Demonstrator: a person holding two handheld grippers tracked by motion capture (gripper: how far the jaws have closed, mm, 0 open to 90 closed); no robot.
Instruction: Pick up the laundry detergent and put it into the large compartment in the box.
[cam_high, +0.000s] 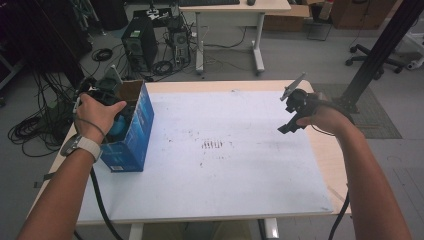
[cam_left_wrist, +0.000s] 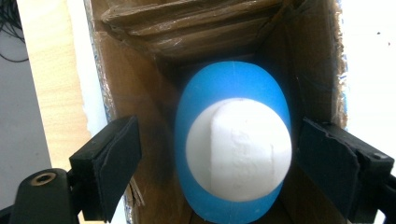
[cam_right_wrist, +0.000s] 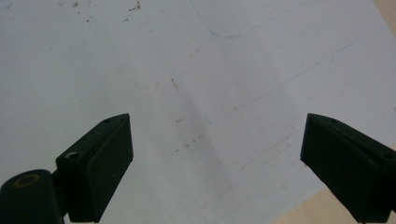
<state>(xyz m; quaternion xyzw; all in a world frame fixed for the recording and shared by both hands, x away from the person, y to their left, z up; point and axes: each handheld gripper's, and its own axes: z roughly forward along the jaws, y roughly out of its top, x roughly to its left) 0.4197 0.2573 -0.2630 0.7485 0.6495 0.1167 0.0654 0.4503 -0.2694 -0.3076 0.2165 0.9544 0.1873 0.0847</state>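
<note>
My table (cam_high: 327, 165): light wood, white sheet (cam_high: 225, 150) over top. Grey floor (cam_high: 300, 55) beyond. At 11 o'clock, black computer tower (cam_high: 139, 42), cable tangle (cam_high: 35, 127) at 9. At 12, white desk (cam_high: 235, 10). At 2, office chair base (cam_high: 372, 55), dark mat (cam_high: 372, 112).

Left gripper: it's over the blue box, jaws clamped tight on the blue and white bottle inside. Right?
Not quite. The left gripper is over the blue box, but its jaws stand apart from the blue and white bottle, gaps on both sides, per the left gripper view.
</note>
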